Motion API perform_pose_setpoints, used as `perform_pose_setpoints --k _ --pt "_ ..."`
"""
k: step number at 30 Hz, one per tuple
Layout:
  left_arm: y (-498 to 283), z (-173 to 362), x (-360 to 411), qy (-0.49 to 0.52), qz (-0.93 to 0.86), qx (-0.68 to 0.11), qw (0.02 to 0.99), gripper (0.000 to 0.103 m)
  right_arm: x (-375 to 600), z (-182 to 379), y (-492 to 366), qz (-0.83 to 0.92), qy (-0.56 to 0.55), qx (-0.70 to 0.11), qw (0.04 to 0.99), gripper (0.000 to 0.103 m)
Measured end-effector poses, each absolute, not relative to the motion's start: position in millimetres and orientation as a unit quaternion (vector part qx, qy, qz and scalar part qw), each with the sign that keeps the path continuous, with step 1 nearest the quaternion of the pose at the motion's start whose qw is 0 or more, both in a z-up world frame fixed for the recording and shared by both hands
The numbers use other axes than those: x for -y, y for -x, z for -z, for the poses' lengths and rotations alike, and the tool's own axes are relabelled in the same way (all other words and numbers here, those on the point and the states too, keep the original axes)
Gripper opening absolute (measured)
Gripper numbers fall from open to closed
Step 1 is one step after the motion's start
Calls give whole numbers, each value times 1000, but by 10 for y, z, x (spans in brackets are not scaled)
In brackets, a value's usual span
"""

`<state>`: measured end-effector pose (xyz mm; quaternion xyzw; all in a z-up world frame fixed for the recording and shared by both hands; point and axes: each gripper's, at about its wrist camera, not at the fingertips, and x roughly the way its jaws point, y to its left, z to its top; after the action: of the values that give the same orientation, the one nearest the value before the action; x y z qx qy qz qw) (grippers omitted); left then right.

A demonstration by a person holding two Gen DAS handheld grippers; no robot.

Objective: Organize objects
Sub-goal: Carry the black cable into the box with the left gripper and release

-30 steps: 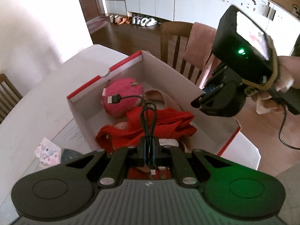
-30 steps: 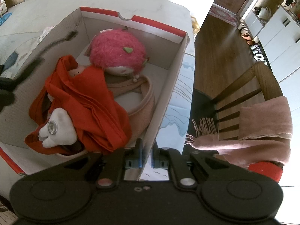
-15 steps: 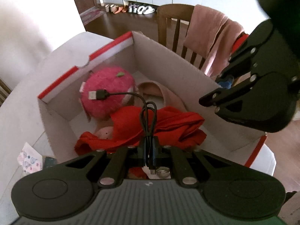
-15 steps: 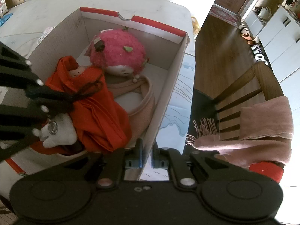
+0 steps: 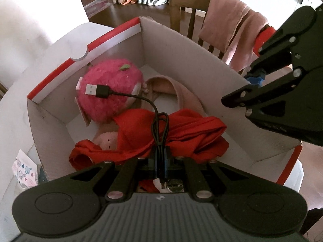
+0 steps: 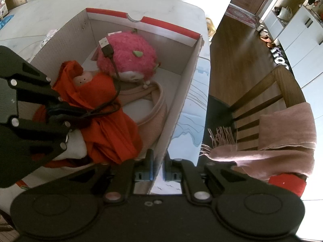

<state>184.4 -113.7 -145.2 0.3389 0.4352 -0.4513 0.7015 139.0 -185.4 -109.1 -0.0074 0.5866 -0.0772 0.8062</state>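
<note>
A coiled black USB cable (image 5: 159, 129) hangs over the open cardboard box (image 5: 187, 60), clenched in our left claw (image 5: 161, 165), its plug above a pink plush toy (image 5: 109, 92) and red cloth (image 5: 181, 133). Our right claw (image 6: 158, 167) grips the box's side wall on the white tabletop (image 6: 121, 2).

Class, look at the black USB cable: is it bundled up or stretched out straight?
Mostly bundled. The left gripper pinches a folded loop of the USB cable, and only the plug end trails free over the pink plush toy.
</note>
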Motion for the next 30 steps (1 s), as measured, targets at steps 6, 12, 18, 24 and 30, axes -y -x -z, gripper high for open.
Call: perform_pose_setpoints --k 6,12,18,24,30 --pt "-1836 1423 1114 -333 455 -433 703 5 1856 1091 -1387 77 8 -587 806 6" --pt "-1835 1372 1057 -323 453 -437 707 15 1857 1103 -1382 77 9 -587 806 6" --pt "-1807 1243 928 -303 453 -432 719 56 1854 1107 -1378 77 10 -587 806 6" --pt "-1750 1042 747 -281 459 -420 731 68 1850 1108 -1376 79 13 -587 806 7" --pt "-1734 786 543 -262 456 -411 745 73 1854 1098 -1376 81 11 -587 805 7"
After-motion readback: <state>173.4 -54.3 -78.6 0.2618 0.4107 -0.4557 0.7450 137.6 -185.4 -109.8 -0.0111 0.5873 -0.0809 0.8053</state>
